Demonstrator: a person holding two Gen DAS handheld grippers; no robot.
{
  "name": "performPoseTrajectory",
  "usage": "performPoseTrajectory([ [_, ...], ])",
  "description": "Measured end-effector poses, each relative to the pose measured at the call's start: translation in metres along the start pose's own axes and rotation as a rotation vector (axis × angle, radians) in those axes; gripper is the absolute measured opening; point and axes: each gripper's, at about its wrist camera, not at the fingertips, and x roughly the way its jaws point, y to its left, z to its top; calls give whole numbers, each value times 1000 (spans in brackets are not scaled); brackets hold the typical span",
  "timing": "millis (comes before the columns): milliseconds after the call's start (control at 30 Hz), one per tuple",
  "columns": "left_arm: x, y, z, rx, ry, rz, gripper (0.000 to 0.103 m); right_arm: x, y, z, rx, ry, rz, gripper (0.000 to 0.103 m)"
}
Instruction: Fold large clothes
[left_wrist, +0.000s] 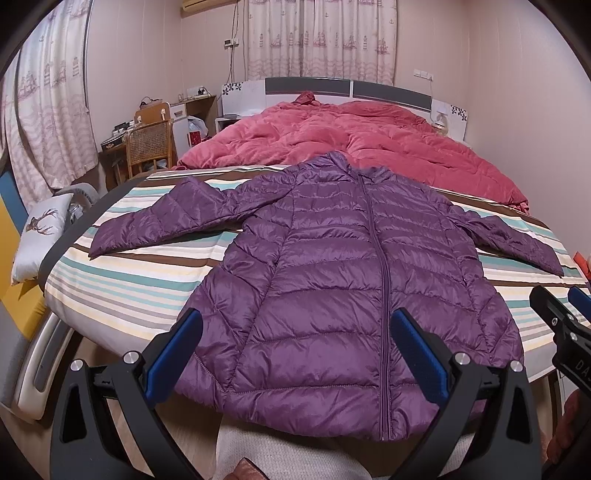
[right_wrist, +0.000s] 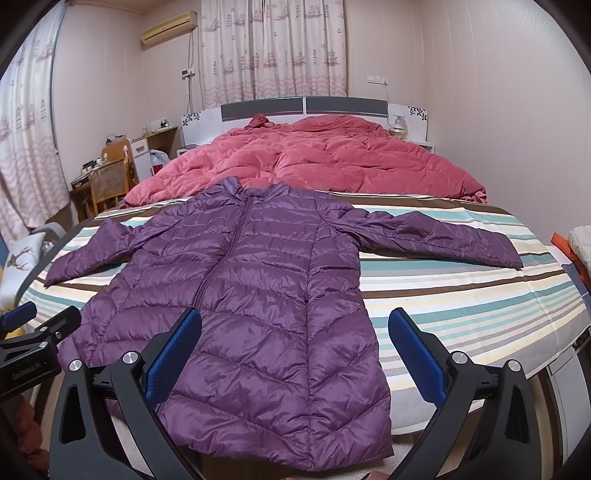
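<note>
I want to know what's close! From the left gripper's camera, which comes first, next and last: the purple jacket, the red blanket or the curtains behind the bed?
Nearest to farthest from the left gripper:
1. Purple jacket, spread flat on the striped sheet, right under the open fingers.
2. Red blanket, heaped farther up the bed.
3. Curtains, on the far wall beyond the headboard.

It was a home bedroom: a wide bed (left_wrist: 122, 280) with a rumpled pink quilt (left_wrist: 369, 144), patterned curtains (right_wrist: 273, 48), a wall air conditioner (right_wrist: 168, 29).
</note>
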Motion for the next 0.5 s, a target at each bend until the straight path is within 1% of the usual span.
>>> performPoseTrajectory([
  [333, 2, 1, -1, -6, 10, -5, 101, 1, 1, -3, -3, 5, -6, 100],
  [500, 0, 1, 0, 0, 2, -8, 101, 1, 2, -4, -6, 7, -5, 100],
])
